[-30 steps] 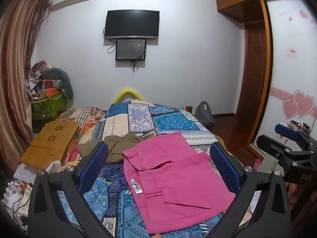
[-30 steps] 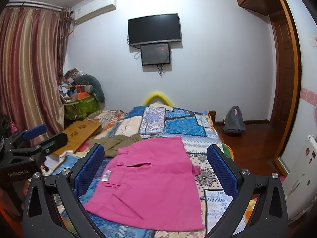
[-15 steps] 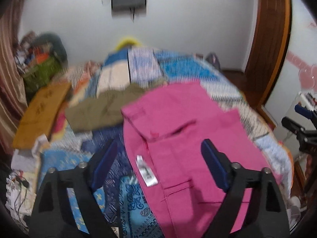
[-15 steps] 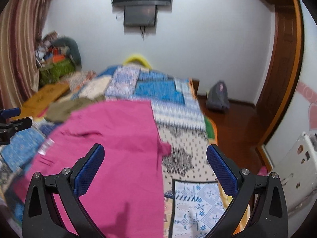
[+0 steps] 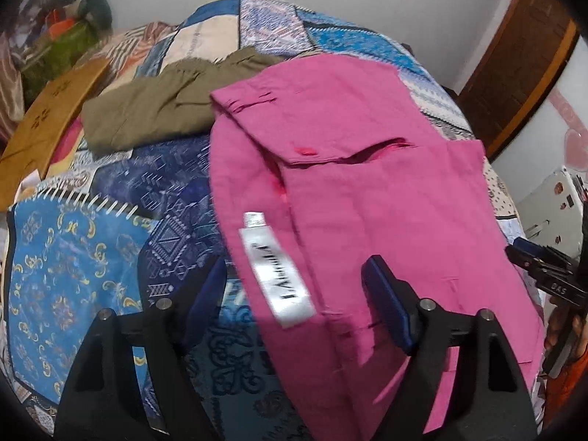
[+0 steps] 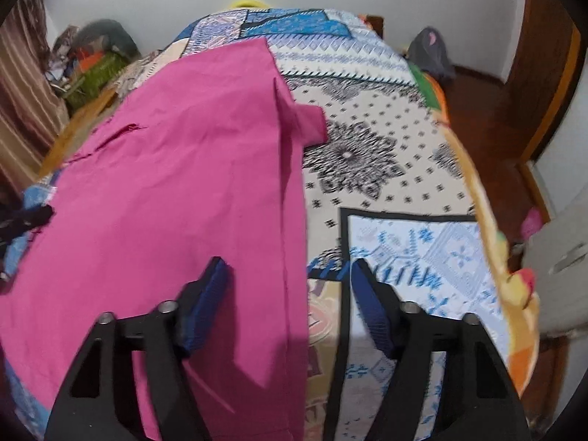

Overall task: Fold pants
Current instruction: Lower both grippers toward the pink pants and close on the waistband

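Pink pants (image 5: 371, 198) lie spread flat on a patchwork bedspread (image 5: 73, 275), waistband toward the left, with a white label (image 5: 279, 275) on it. My left gripper (image 5: 294, 283) is open, low over the waistband edge, straddling the label. In the right wrist view the pants (image 6: 176, 191) fill the left half. My right gripper (image 6: 288, 286) is open, its fingers astride the pants' right edge near the hem, close above the bed (image 6: 404, 242). Neither gripper holds cloth.
Olive-green folded pants (image 5: 154, 114) lie beyond the pink ones. A wooden lap tray (image 5: 44, 125) and a cluttered pile sit left of the bed. The bed's right edge (image 6: 488, 228) drops to a wooden floor with a grey bag (image 6: 430, 51). A door stands at the right.
Both grippers tilted down and moved in close to the pink pants. Their fingers have narrowed from wide open to a smaller gap.
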Action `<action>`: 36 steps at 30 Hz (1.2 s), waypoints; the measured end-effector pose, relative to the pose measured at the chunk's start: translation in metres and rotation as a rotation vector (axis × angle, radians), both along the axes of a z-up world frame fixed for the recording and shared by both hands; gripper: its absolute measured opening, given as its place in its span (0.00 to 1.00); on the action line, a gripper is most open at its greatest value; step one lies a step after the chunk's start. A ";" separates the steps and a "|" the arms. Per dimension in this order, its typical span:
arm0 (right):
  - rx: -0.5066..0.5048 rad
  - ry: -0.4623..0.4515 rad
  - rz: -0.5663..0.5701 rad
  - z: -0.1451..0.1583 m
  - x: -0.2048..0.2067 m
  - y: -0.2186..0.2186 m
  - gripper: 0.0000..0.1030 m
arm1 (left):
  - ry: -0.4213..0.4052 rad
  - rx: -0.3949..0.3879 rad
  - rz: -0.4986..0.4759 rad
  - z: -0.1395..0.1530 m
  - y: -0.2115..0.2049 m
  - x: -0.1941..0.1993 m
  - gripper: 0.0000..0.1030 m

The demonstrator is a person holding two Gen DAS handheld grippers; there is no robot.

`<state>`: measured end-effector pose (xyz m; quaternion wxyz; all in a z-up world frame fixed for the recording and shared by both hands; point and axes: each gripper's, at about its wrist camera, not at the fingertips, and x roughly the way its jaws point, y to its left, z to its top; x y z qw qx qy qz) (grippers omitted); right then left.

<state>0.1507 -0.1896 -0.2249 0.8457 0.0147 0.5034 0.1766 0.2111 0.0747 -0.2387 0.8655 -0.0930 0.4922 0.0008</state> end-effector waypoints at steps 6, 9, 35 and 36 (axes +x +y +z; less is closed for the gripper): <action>-0.081 -0.055 0.059 0.004 -0.032 0.025 0.13 | 0.000 0.038 -0.043 0.000 0.001 -0.005 0.67; -0.112 -0.073 0.062 0.000 -0.038 0.029 0.09 | -0.001 0.054 -0.068 0.001 0.000 -0.003 0.65; -0.162 -0.340 0.115 0.061 0.131 0.064 0.62 | -0.108 0.194 0.039 0.039 0.072 0.114 0.67; -0.164 -0.342 0.119 0.059 0.139 0.067 0.62 | -0.097 0.191 0.041 0.031 0.075 0.123 0.67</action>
